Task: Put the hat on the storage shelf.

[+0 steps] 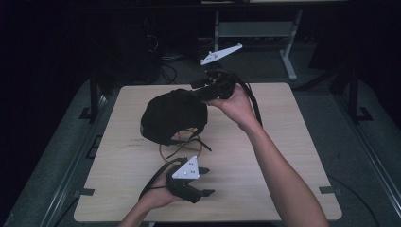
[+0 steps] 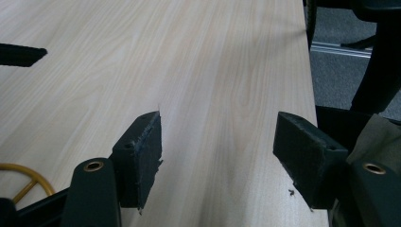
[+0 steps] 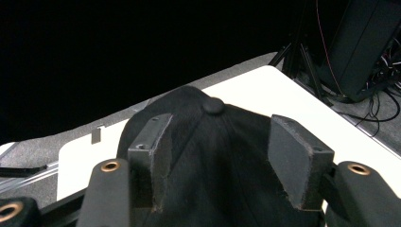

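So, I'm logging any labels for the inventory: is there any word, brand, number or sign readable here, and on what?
None can be read.
Black fabric cap: a pale patch at its left edge, too small to read.
Light wooden table: a faint dark mark left of the cap, too blurred to read.

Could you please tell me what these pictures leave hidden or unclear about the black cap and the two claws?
- Wire stand: high view, mostly covered by the black cap; its form can't be told.
- Right claw: high view, its tips merge with the dark cap; right gripper view shows jaws apart over the crown, contact unclear.
- Cap's brim: right gripper view, cut off by the bottom edge.
- Left claw: open over bare table.
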`<act>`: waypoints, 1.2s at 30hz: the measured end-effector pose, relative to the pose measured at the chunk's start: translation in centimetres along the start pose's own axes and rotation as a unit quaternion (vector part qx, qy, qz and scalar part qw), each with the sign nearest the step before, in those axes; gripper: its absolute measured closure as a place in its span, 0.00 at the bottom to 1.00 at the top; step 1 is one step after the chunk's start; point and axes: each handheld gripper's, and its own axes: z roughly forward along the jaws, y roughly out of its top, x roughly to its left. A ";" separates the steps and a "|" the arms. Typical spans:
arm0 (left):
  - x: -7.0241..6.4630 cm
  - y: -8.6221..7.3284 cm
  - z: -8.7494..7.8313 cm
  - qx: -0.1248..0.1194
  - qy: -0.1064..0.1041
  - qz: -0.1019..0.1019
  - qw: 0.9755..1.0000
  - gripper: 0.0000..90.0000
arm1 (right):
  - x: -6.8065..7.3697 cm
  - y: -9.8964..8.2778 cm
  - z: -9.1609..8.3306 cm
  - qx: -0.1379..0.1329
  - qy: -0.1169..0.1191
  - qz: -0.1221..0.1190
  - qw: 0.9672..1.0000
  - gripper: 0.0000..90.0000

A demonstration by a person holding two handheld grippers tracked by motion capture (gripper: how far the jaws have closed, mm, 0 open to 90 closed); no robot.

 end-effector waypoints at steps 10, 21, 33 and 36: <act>-0.5 0.1 0.6 -0.003 -0.010 0.003 1.000 0.36 | -1.1 -1.9 -2.1 -0.006 -0.009 0.019 1.000 0.41; -0.5 0.0 0.9 -0.002 -0.012 0.007 1.000 0.36 | -2.0 -4.1 -3.6 0.000 -0.017 0.040 0.999 0.36; -0.8 0.0 1.2 0.002 -0.014 0.015 1.000 0.36 | -2.7 -6.6 -6.2 -0.008 -0.030 0.055 0.998 0.33; -0.8 0.0 1.2 0.001 -0.013 0.014 1.000 0.36 | -2.9 -7.6 -6.9 -0.010 -0.033 0.061 0.998 0.32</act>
